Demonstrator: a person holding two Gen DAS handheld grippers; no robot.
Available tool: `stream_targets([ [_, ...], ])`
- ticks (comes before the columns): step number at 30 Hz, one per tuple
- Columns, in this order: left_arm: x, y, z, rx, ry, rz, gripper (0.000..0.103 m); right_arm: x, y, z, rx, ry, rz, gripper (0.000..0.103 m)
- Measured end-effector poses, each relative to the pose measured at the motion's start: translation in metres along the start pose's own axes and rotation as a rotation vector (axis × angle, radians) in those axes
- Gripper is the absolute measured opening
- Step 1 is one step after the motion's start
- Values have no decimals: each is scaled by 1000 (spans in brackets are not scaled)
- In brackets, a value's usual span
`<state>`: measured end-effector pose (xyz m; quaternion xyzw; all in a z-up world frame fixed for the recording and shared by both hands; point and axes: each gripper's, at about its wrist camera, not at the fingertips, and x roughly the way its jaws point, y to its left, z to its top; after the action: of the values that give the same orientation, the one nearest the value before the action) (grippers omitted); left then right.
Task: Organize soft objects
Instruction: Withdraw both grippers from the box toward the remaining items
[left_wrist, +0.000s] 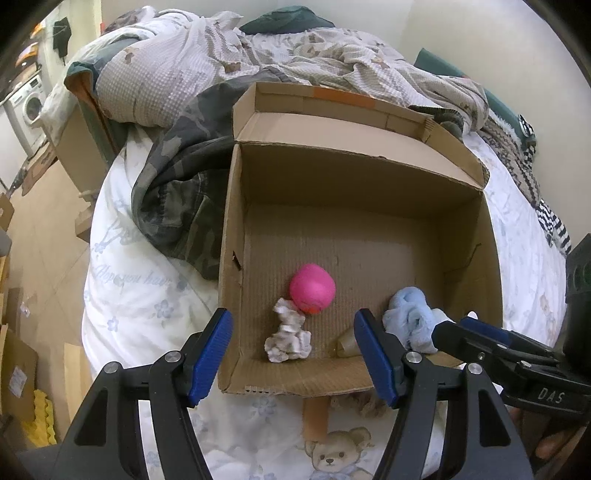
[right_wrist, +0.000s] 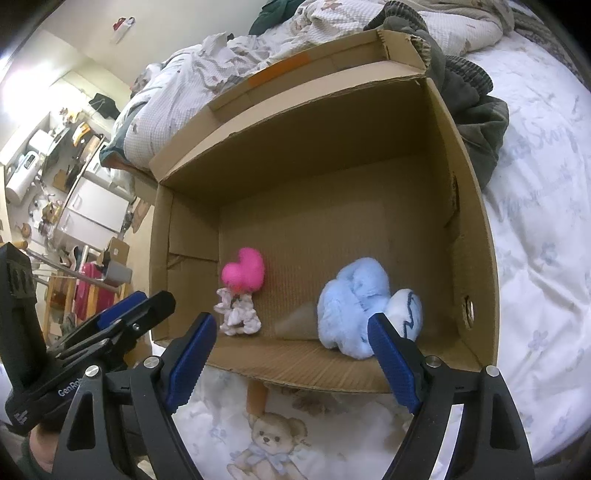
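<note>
Cardboard box on bed, blue plush partly hidden behind right gripper finger, pink ball touching white scrunchie near box's front wall, box's rear floor bare, left gripper and right gripper both spread apart, empty

"DAS" stands on the right tool; "GenRo…" on the left tool; "Hope you hav…" on the bedsheet.

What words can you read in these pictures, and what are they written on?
"DAS": on the right tool, seen from the left camera.
"GenRo", cut off: on the left tool, seen from the right camera.
"Hope you hav", cut off: cursive print on the white bedsheet.
Cursive print on the bedsheet in the right camera: too blurred.
</note>
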<state>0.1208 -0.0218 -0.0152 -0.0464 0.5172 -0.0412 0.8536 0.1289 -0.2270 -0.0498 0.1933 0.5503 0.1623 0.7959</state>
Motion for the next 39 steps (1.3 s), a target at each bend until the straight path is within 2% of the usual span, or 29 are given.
stream_targets([
  [10, -19, 6, -9, -11, -32, 5, 65, -9, -1, -4, 18, -10, -12, 89],
  [19, -33, 35, -38, -108, -28, 6, 65, -33, 15, -14, -18, -27, -17, 89],
  [25, -32, 39, -50, -113, -9, 4, 65, -37, 0, -25, 17, 25, -17, 89],
  [27, -28, 38, -52, -111, 10, 6, 65, -38, -5, -27, 33, 44, -15, 89],
  [30, -14, 31, -60, -106, 80, -27, 65, -40, -12, -31, 48, 64, -26, 89],
  [35, 21, 9, -75, -75, 225, -88, 65, -44, -34, -37, 101, 82, -25, 89],
  [39, 40, -3, -77, -48, 274, -100, 65, -49, -55, -40, 161, 81, -15, 89],
])
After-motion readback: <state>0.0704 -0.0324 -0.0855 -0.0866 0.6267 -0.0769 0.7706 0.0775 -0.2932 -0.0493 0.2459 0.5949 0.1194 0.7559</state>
